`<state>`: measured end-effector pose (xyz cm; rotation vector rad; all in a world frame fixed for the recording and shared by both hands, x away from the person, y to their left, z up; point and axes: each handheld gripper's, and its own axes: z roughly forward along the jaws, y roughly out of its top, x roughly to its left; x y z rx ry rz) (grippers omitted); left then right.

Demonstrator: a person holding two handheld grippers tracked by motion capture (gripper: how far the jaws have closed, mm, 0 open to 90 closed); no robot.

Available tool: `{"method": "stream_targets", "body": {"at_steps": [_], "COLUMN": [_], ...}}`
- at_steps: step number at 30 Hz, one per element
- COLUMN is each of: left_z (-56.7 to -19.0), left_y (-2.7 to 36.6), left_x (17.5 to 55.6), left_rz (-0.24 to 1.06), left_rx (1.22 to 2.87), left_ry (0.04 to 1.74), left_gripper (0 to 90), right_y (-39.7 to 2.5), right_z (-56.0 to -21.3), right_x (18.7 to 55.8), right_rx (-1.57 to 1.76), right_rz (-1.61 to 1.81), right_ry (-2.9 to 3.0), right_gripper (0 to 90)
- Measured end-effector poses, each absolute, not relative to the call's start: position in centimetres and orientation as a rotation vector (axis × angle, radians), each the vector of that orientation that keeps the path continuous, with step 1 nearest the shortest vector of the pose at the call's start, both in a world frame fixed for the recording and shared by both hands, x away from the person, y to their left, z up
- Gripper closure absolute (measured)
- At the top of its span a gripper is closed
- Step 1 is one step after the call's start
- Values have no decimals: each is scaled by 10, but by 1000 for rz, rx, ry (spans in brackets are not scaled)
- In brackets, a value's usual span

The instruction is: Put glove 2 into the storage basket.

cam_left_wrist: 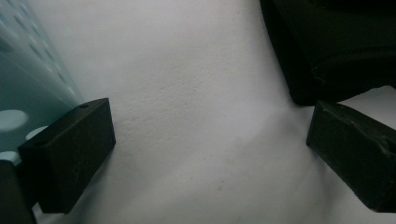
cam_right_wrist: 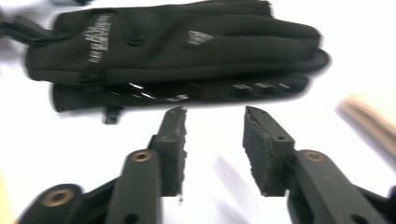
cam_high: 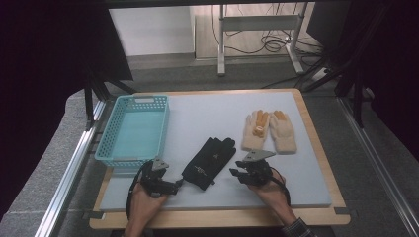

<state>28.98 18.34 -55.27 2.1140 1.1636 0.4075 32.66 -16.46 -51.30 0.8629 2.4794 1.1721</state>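
You are only starting: the black gloves (cam_high: pixel 209 155) are lying on the mat between your 2 grippers, just ahead of the parted jaws of your left gripper (cam_high: pixel 174 186) and right gripper (cam_high: pixel 236 173), and nothing is sitting in the basket (cam_high: pixel 132 131) yet.

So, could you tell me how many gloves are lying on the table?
4, as two pairs: black gloves stacked together mid-table between the grippers, one largely covered, and two cream gloves side by side farther right.

Table (cam_high: pixel 316 148) evenly bright, room edges dark; right gripper view overexposed, glove (cam_right_wrist: pixel 177 51) blurred; basket (cam_left_wrist: pixel 23 84) out of focus.
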Motion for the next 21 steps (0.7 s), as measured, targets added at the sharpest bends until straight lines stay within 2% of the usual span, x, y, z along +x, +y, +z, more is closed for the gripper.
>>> {"method": "stream_targets", "body": {"at_steps": [7,14,21], "left_z": [-553,-553,-553], "left_y": [183,183,183], "left_x": [290,290,290], "left_rz": [406,406,407], "left_rx": [2113,2113,2112], "left_ry": [1164,1165,1165], "left_gripper": [13,13,14], "right_y": [-201,-229,-236], "right_z": [-511,-517,-531], "right_x": [331,336,341], "right_rx": [957,1038,1075], "right_rz": [1141,1107,1039], "right_ry": [2401,2358,2363], "right_gripper": [430,345,295]}}
